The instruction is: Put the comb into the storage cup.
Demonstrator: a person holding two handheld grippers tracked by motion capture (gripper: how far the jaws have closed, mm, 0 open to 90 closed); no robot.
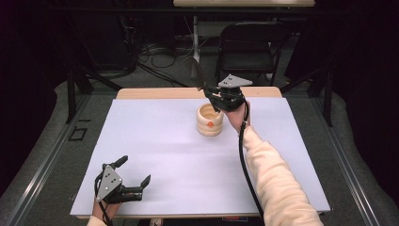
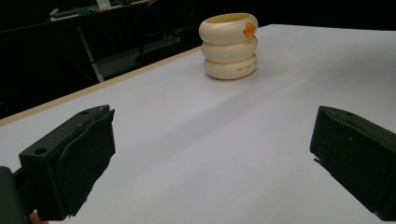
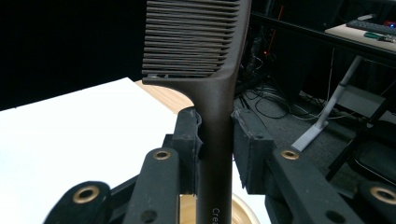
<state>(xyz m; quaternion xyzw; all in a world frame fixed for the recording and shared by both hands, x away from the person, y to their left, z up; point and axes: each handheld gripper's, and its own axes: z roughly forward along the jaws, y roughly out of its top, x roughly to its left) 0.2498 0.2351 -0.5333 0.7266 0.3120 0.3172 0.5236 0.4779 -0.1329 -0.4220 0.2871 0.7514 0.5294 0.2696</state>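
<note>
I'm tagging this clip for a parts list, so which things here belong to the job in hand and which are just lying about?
In the job:
- comb, clamped upright by the right gripper
- cream ringed holder, right below the comb

Not in use:
- left gripper, fingers apart, holding nothing, at the near table edge
- white table top
- folding chair and floor cables behind the table

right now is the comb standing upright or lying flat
Upright: the comb stands teeth-up, its handle clamped in the right gripper above the cream holder.
</note>
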